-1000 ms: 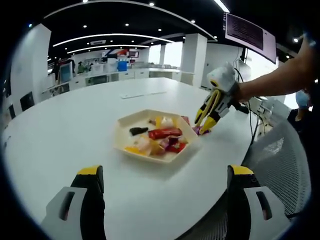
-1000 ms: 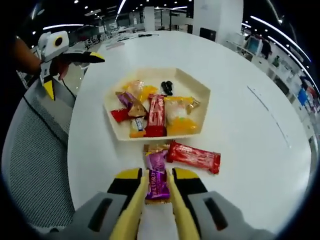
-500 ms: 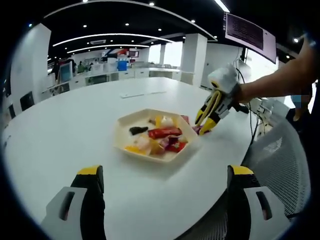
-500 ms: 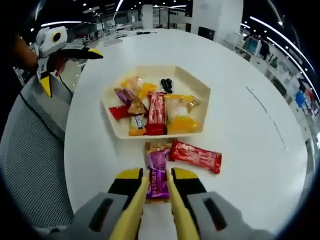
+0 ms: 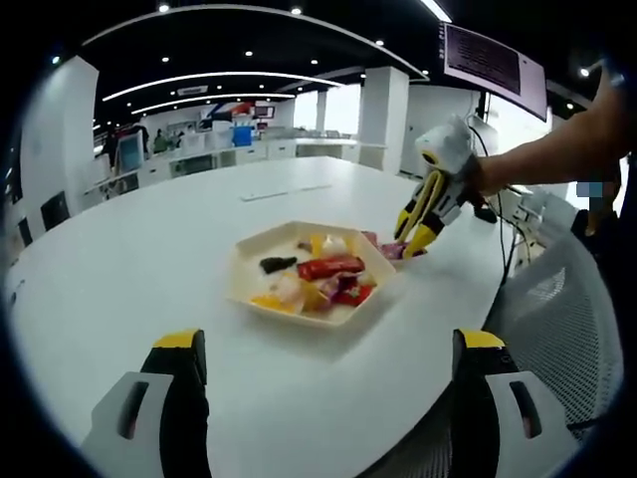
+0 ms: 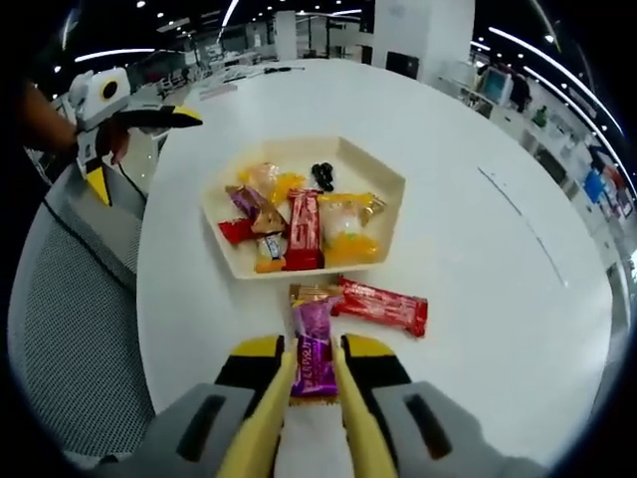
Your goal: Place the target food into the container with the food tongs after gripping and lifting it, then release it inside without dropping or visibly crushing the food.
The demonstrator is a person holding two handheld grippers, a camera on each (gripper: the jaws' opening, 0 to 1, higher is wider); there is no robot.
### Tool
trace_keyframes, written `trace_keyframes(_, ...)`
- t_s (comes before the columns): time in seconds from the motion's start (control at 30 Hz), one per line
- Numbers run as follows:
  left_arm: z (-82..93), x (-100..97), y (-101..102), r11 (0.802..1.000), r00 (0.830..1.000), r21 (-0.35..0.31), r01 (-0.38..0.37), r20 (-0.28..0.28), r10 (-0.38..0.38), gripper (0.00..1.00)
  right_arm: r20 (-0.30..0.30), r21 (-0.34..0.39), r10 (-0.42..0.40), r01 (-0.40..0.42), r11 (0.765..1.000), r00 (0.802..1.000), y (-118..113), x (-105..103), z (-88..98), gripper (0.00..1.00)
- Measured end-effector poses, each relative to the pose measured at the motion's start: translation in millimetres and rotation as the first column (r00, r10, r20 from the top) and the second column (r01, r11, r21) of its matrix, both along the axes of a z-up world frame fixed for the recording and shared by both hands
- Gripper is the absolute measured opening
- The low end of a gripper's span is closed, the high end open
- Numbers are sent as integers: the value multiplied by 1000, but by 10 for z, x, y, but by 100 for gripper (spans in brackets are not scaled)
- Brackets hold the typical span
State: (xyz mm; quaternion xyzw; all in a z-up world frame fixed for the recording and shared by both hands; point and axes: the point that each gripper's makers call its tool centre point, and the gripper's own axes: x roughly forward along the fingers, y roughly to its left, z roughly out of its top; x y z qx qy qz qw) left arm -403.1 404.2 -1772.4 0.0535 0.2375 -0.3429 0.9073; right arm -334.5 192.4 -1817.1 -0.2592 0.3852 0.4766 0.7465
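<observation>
The right tool (image 6: 311,370) is clamped on a purple-wrapped candy (image 6: 313,349), held up off the white worktop (image 6: 478,259) just short of the near edge of the tray (image 6: 393,214). Grip and lift look complete; carrying the candy over the tray and releasing it inside remain. A red-wrapped bar (image 6: 383,304) lies on the worktop just beside the tray, outside it. The tray already holds several wrapped sweets. The left tool (image 5: 323,398) stands apart, holding nothing, well back from the tray. The worktop is round, smooth and white, with mesh chairs (image 5: 552,299) at its edge. The room is an open office with ceiling spotlights.
</observation>
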Motion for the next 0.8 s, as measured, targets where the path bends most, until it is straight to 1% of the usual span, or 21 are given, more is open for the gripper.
trace_keyframes(0.23,14,5,2,1000,1000,0,-1,8,1,100,12,2,-17,17,1000,1000,-58,88,158,21)
trace_keyframes(0.43,22,13,13,1000,1000,2,-6,13,6,100,31,11,-29,29,1000,999,-59,238,367,21)
trace_keyframes(0.53,30,14,12,1000,1000,1,-6,16,6,100,19,7,-17,17,1000,1000,-43,249,435,22)
trace_keyframes(0.57,27,16,14,1000,1000,1,-7,17,7,100,33,4,-8,8,1000,999,-35,265,466,21)
trace_keyframes(0.6,25,18,17,1000,1000,2,-8,17,8,100,28,1,-8,8,1000,1000,-31,267,478,21)
trace_keyframes(0.67,34,16,15,1000,1000,1,-8,19,8,100,41,-2,-1,1,1000,999,-20,284,515,21)
trace_keyframes(0.8,36,12,13,1000,1000,6,-6,22,6,100,46,0,5,-5,1000,999,26,319,568,21)
